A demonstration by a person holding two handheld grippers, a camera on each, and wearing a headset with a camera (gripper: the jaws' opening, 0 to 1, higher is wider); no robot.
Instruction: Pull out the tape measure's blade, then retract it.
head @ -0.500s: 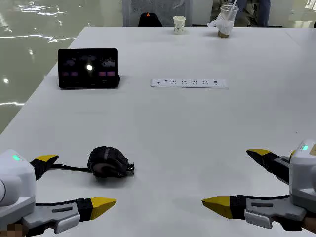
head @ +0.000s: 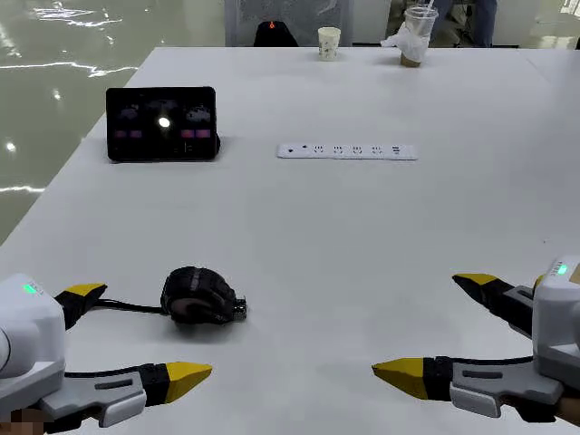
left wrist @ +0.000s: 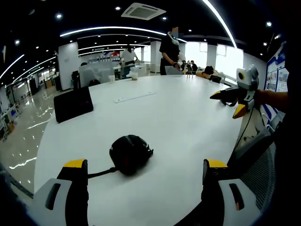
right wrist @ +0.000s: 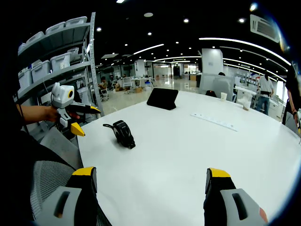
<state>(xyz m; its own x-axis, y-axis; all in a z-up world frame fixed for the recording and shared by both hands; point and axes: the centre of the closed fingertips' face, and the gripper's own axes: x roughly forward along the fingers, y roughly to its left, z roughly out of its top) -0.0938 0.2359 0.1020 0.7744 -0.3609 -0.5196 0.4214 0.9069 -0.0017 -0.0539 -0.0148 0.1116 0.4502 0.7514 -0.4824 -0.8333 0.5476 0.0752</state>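
A black tape measure (head: 201,296) lies on the white table (head: 344,227) with a black strap trailing to its left; its blade is inside. My left gripper (head: 136,333) stands open at the near left, its yellow-tipped jaws just left of the tape measure (left wrist: 130,153). At the near right my right gripper (head: 435,326) is open and holds nothing, well away from the tape measure (right wrist: 123,133). The left gripper (right wrist: 82,118) also appears in the right gripper view, and the right gripper (left wrist: 229,102) in the left gripper view.
A dark tablet (head: 161,124) stands propped at the far left. A white power strip (head: 347,151) lies mid-table. A paper cup (head: 329,43) and a plastic cup (head: 418,34) sit at the far edge. People and shelving surround the table.
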